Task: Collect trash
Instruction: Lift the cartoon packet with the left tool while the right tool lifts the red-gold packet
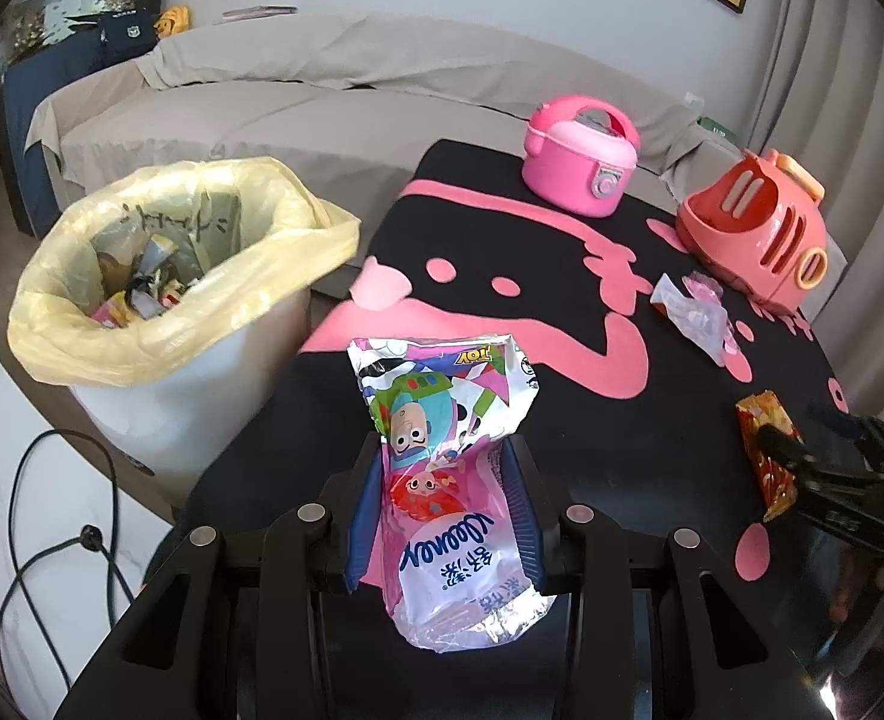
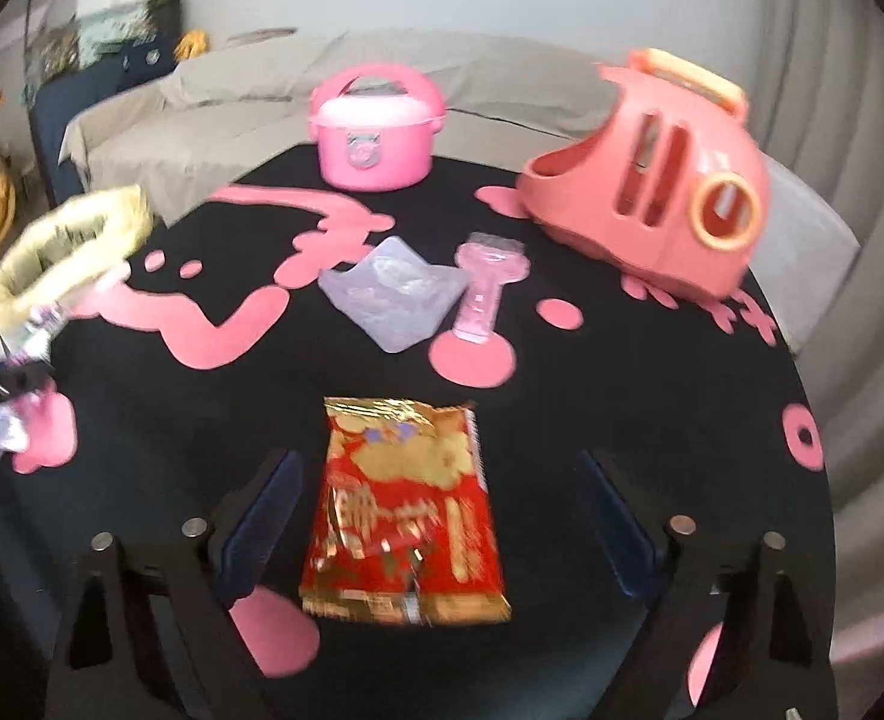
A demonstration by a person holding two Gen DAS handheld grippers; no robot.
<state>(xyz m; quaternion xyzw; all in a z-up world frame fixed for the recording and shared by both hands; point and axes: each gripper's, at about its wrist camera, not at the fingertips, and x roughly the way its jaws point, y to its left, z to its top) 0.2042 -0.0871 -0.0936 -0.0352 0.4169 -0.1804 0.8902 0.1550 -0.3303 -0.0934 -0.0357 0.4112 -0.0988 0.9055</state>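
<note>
Left wrist view: the left gripper [image 1: 445, 468] is closed on a tissue pack [image 1: 445, 420], a crumpled plastic wrapper with cartoon print and blue lettering, pinched between the two blue-padded fingers [image 1: 363, 510]. The pack sticks out forward past the fingertips, above the near left part of the table [image 1: 622, 420], which is covered in a black cloth with pink shapes. To the left, off the table edge, stands a white bin [image 1: 160, 312] lined with a yellow bag, already holding mixed rubbish. At the far side of the table sit a pink toy cooker [image 1: 580, 162] and, to its right, a salmon toy toaster [image 1: 754, 228] tipped on its side. Just in front of the toaster lies a clear wrapper [image 1: 697, 312]. At the right edge a red-gold packet [image 1: 766, 450] lies on the cloth, with the right gripper [image 1: 802, 456] over it.

Right wrist view, slightly blurred: the right gripper [image 2: 436, 516] has its fingers spread wide, one on each side of the red-gold packet [image 2: 406, 510], neither touching it. The packet lies flat on the cloth. Beyond it lie the clear wrapper [image 2: 388, 294] and, just right of it, a pink plastic piece [image 2: 487, 288]. The cooker [image 2: 376, 132] and toaster [image 2: 646, 204] stand farther back. The bin [image 2: 64, 252] shows at the left, with the left gripper [image 2: 4, 396] and its pack near it.
</note>
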